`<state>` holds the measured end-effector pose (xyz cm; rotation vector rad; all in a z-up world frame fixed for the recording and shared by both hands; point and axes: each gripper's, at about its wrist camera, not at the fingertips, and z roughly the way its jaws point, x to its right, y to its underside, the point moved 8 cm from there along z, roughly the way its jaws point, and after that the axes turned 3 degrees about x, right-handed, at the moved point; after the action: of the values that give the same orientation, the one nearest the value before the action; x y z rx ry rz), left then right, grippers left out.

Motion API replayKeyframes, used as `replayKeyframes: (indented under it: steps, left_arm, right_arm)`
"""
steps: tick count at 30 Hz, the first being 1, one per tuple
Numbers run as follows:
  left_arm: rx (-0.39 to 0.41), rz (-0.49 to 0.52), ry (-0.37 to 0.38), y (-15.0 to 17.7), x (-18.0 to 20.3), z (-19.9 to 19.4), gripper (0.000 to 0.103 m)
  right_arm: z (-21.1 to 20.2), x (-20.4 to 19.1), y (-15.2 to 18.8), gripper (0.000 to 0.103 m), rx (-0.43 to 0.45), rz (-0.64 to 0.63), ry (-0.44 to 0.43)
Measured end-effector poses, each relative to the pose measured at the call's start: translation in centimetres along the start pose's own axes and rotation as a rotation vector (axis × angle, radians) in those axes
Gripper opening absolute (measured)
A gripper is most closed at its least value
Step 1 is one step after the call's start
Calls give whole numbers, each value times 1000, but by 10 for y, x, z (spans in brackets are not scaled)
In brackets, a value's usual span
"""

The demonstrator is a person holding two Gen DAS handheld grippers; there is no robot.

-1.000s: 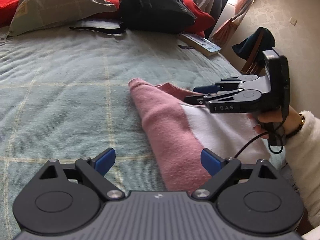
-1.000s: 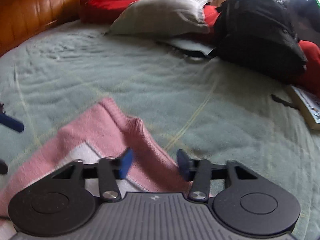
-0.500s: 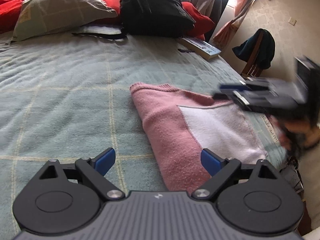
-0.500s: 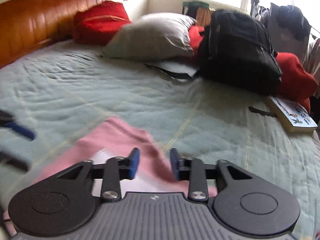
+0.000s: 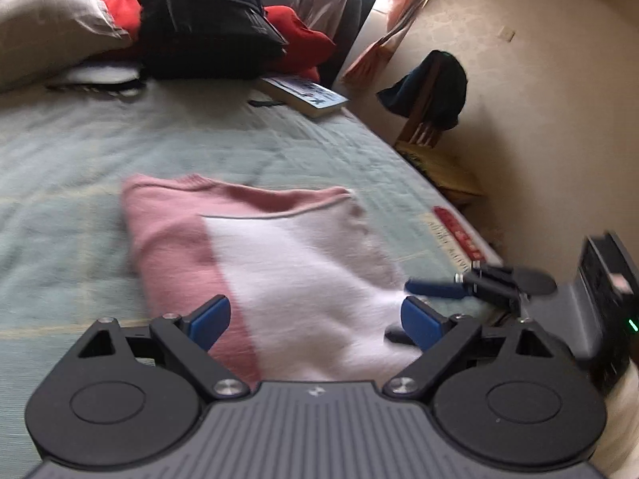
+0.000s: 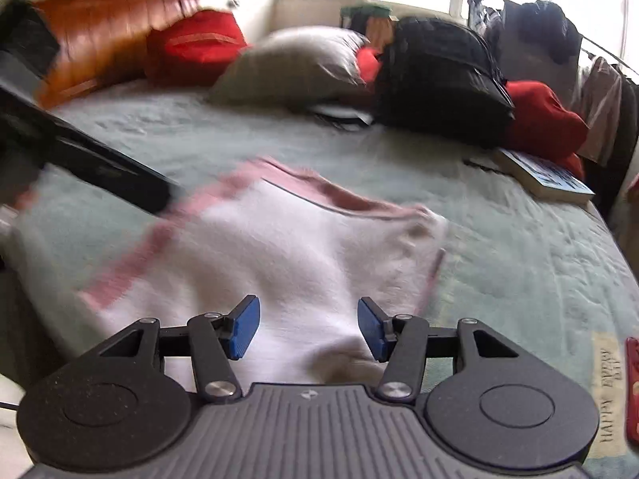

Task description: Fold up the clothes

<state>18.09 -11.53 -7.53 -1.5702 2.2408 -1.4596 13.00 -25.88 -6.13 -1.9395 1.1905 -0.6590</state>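
- Sweater, pink and white, now lies folded flat on the bed; left gripper hovers wide, empty.
- Right gripper has let go the far edge and pulled back; jaws opening, nothing between them. That fold looks done.
- Book, backpack, pillow well apart; nothing obstructs.

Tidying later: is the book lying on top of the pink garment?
No, the book lies apart on the bedspread, beyond the pink garment.
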Motion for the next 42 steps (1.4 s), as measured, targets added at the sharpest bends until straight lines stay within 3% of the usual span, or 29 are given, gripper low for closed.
replayKeyframes:
  steps: [5, 8, 12, 15, 19, 22, 26, 32, 34, 37, 42]
  left_arm:
    - [-22, -119, -20, 11, -14, 20, 92]
    - [-36, -108, -42, 12, -10, 7, 92]
    - [-34, -43, -105, 10, -2, -6, 93]
    - [-43, -17, -82, 13, 10, -11, 93]
    - [-80, 28, -43, 28, 28, -14, 93]
    - [-130, 23, -13, 48, 31, -13, 93]
    - [-207, -38, -61, 73, 13, -9, 93]
    - [-81, 1, -52, 25, 19, -34, 93]
    - [-42, 21, -57, 6, 21, -36, 93]
    - [-3, 36, -62, -17, 21, -30, 93]
    - [-51, 0, -69, -16, 6, 6, 94]
  right_arm:
    - [1, -25, 32, 60, -40, 30, -79]
    - [-6, -15, 57, 59, -57, 113, -47]
    - [-33, -14, 47, 60, 28, 204, -66]
    - [-42, -27, 36, 60, 72, 189, -76]
    - [-28, -43, 43, 60, 20, 151, -89]
    - [-25, -34, 67, 60, -33, 175, -28]
    - [-43, -31, 68, 66, 26, 241, -49]
    - [-51, -17, 32, 81, 124, 170, -6]
    - [-43, -7, 15, 91, 151, 143, -5]
    - [-20, 8, 0, 98, 158, 173, -37]
    - [14, 25, 10, 99, 87, 263, -47]
